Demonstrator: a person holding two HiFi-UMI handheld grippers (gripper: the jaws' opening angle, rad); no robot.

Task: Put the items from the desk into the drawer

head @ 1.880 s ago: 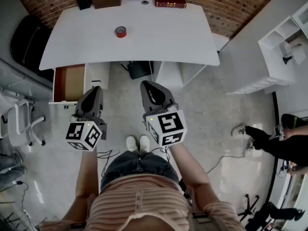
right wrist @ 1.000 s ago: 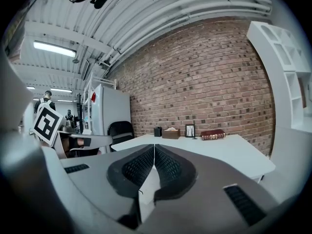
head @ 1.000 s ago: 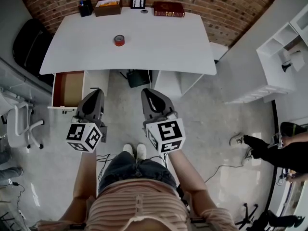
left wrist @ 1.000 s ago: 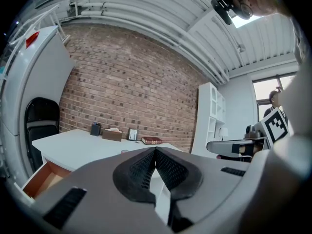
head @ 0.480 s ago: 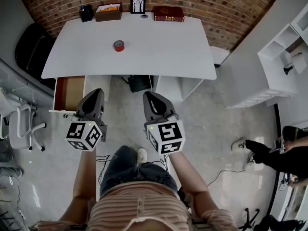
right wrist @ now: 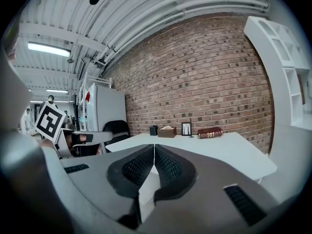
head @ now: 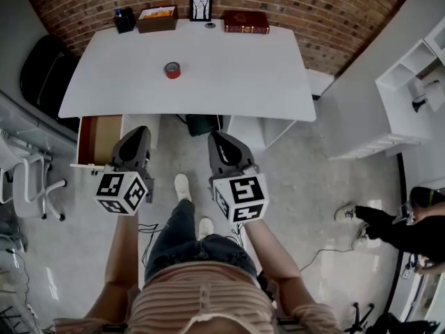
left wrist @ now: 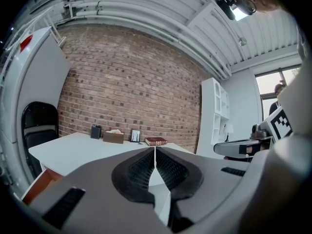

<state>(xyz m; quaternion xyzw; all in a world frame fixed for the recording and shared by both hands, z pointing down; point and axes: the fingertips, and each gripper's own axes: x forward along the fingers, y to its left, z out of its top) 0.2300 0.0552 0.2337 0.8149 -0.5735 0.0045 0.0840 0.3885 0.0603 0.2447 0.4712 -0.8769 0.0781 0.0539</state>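
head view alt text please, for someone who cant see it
From above, a person holds a left tool and right tool toward a white desk against a brick wall. A red tape roll sits on it, a book and picture frame at its back edge; its drawer at left stands open.

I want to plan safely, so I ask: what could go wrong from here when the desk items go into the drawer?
1. A cable lies by the person's feet; a step could catch it.
2. The picture frame stands at the desk's far edge; a long reach may tip it.
3. The left gripper and right gripper are shut; unopened, they would only push the tape roll.
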